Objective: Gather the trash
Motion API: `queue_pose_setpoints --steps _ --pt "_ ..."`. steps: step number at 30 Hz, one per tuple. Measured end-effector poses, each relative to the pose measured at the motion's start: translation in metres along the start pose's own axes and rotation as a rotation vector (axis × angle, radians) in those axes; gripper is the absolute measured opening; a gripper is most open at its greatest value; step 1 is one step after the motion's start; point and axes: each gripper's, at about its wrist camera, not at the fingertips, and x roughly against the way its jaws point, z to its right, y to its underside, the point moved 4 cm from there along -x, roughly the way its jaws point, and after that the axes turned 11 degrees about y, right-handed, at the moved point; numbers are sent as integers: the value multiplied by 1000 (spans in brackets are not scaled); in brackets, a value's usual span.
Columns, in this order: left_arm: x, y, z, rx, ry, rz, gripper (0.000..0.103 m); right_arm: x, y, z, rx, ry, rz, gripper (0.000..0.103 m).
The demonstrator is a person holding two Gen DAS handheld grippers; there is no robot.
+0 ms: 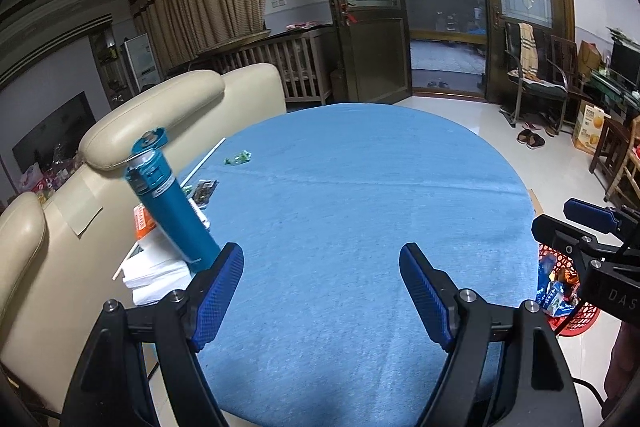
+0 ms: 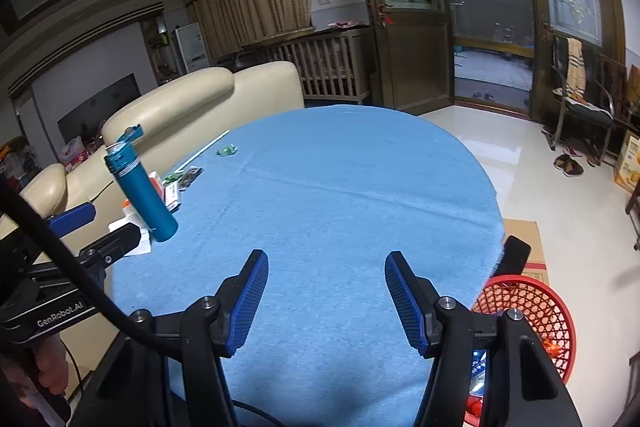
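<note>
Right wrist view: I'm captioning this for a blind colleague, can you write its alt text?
The open right gripper hovers empty over a round blue table. A teal bottle, packets and a green wrapper sit far left; a red basket stands right.

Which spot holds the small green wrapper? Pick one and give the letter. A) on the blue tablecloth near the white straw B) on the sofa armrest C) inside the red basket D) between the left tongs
A: the green wrapper lies on the blue tablecloth just beside the white straw, far from the open left tongs and the red basket.
</note>
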Motion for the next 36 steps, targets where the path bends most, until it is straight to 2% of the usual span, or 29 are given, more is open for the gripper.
queue_pose_setpoints --steps 11,17,36 --pt "20 11 -30 53 -44 15 81 5 -2 -37 44 -18 20 65" --pt "30 15 -35 58 -57 26 81 11 0 -51 71 -15 35 65" --pt "41 14 -36 53 -69 35 81 21 3 -43 36 15 46 65"
